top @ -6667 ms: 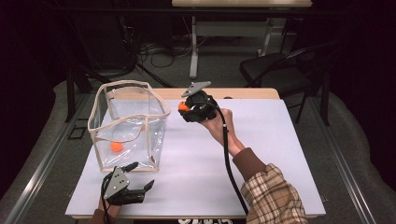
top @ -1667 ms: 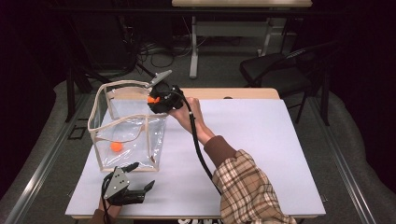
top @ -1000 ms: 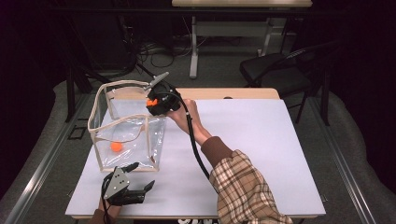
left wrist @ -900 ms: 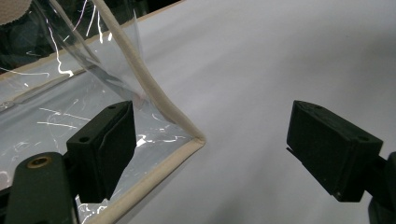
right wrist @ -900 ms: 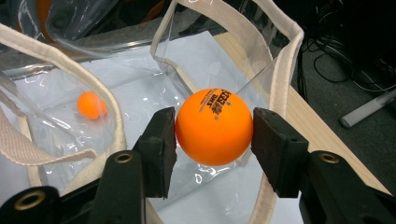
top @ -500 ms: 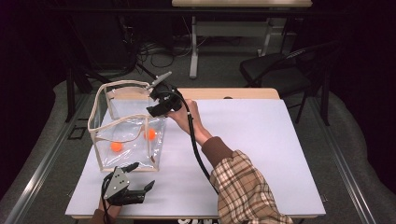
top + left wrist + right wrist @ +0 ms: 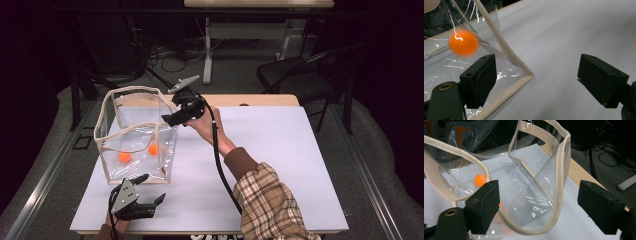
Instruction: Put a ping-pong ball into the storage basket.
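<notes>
A clear plastic bag point(image 7: 107, 112) with beige trim stands open on the left of the white table point(image 7: 280, 165). Two orange balls point(image 7: 124, 157) point(image 7: 153, 149) lie inside it on the bottom. My right gripper point(image 7: 172, 119) hovers at the bag's right rim, pointing left. Its jaws have just been opening and nothing is between them. The right gripper view looks over this gripper point(image 7: 541, 205) into the bag point(image 7: 561, 170), with a ball point(image 7: 480, 180) below. My left gripper point(image 7: 150, 188) rests open at the table's front left. Beyond its own jaws point(image 7: 539, 75) are the bag's corner point(image 7: 506, 52) and a ball point(image 7: 463, 43).
The table's right half is bare white surface. A wooden strip point(image 7: 260, 100) runs along its far edge. A dark chair point(image 7: 300, 75) and cables on the floor lie beyond the table. The right gripper's cable point(image 7: 220, 165) trails along the plaid sleeve.
The right gripper's jaws opened and the orange ball it held dropped into the bag beside the first one. The gripper drew back slightly to the right. The left gripper stayed put.
</notes>
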{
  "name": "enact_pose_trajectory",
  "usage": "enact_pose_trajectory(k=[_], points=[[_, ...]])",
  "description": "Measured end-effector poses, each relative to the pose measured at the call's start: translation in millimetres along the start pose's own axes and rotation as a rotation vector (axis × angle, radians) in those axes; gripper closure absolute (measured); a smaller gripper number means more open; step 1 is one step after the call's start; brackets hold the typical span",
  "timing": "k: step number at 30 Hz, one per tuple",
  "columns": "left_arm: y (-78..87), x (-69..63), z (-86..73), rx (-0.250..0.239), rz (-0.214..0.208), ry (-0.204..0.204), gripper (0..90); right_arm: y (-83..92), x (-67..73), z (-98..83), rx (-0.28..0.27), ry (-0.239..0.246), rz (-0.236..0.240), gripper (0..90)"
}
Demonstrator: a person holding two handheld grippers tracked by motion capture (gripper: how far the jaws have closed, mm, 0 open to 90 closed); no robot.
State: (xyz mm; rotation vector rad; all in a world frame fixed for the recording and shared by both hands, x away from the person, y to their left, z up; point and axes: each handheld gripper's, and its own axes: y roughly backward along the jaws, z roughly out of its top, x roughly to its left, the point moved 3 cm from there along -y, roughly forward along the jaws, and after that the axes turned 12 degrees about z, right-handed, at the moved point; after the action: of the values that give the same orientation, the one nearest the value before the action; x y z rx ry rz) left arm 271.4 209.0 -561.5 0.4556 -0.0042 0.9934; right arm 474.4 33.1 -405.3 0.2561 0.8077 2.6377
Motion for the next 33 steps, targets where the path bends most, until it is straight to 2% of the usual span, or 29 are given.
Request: enact_pose_trajectory(k=[6, 21, 33], points=[[0.1, 0.4, -0.1, -0.001, 0.0, 0.001, 15.8, 11.4, -1.3, -6.1, -0.014, 0.011, 0.003, 13.9], [-0.5, -0.3, 0.5, 0.001, -0.001, -0.005, 15.8, 36.5, -3.1, -35.2, 0.005, 0.001, -0.011, 4.4], [0.0, -0.5, 0.5, -0.001, 0.0, -0.004, 15.8, 54.2, -2.5, -69.9, 0.048, -0.014, -0.035, 0.0]])
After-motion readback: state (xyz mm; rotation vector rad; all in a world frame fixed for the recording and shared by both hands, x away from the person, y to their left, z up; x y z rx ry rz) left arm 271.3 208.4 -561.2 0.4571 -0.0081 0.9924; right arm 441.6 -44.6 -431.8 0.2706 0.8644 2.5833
